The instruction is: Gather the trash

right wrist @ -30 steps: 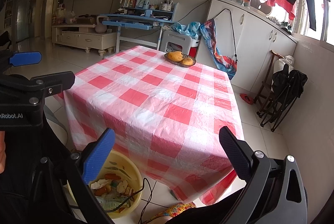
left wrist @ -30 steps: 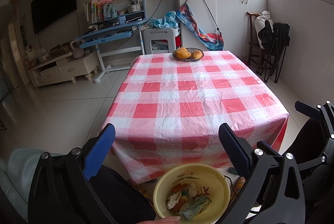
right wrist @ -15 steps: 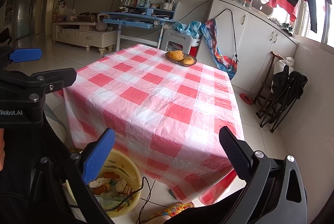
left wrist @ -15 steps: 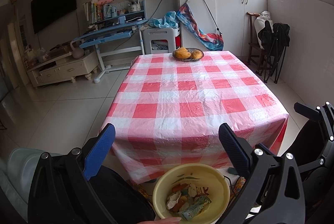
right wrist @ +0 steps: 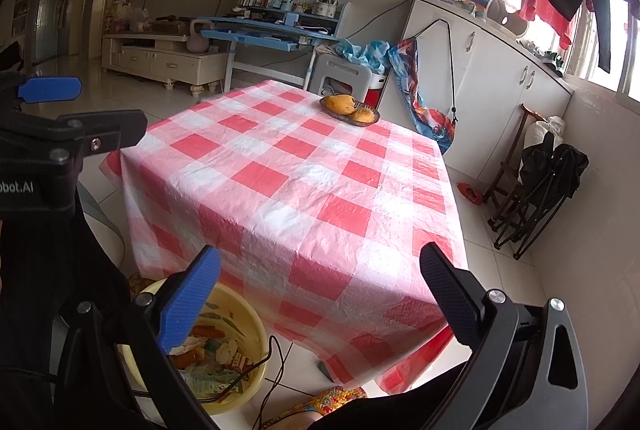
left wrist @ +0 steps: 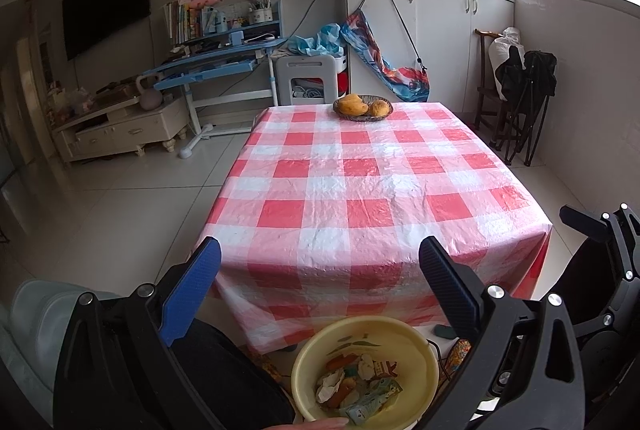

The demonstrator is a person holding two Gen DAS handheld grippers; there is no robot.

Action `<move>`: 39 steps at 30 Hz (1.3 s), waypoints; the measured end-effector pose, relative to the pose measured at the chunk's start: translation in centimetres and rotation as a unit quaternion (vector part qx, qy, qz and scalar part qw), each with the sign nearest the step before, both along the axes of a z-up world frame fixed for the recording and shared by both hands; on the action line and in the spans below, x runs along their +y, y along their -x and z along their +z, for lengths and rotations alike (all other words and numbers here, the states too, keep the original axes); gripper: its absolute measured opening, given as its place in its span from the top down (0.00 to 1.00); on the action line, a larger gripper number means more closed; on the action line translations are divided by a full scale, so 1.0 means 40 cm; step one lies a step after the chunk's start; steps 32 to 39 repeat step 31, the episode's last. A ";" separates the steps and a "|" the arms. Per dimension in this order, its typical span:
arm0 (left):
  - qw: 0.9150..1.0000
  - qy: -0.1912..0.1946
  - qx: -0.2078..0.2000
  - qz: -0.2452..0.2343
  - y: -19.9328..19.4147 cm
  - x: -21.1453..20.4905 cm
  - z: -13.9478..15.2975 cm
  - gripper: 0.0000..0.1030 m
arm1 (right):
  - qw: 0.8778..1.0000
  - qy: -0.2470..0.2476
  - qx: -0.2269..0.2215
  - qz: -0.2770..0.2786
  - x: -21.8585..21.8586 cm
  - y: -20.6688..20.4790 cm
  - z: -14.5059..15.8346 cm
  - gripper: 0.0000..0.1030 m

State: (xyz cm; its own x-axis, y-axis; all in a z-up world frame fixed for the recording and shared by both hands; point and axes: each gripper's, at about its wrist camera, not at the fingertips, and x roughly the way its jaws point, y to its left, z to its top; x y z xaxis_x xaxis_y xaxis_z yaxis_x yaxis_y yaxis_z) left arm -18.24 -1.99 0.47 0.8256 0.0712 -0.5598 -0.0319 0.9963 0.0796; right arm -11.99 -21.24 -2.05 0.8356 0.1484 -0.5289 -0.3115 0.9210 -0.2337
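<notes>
A yellow basin [left wrist: 365, 370] stands on the floor below the table's near edge, holding crumpled paper, wrappers and food scraps [left wrist: 354, 384]. In the right wrist view the same basin [right wrist: 236, 334] shows at lower left, partly behind a finger. My left gripper [left wrist: 320, 282] hangs open above the basin with nothing between its fingers. My right gripper [right wrist: 320, 284] is also open and holds nothing, off the table's near right corner. The red-and-white checked tablecloth [left wrist: 372, 189] carries no loose trash that I can see.
A shallow basket of mangoes [left wrist: 363, 107] sits at the table's far edge. Folded black chairs [left wrist: 524, 97] lean at the right wall. A blue desk [left wrist: 216, 65] and grey stool [left wrist: 306, 77] stand behind the table. A cable [right wrist: 276, 362] trails over the floor by the basin.
Both grippers stay open and nearly still. The right wrist view has drifted slightly.
</notes>
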 end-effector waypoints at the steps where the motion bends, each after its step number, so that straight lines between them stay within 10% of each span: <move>1: 1.000 0.001 0.000 0.001 -0.001 0.004 0.001 0.07 | 1.000 0.000 0.000 0.000 -0.005 0.001 0.000 0.07; 18: 1.000 -0.029 -0.006 -0.007 0.018 -0.015 -0.002 0.07 | 1.000 0.004 -0.001 0.002 0.000 0.002 0.000 0.07; 39: 0.999 0.025 0.043 -0.003 -0.017 0.032 -0.025 0.07 | 1.000 0.022 0.001 0.012 0.016 -0.002 -0.003 0.07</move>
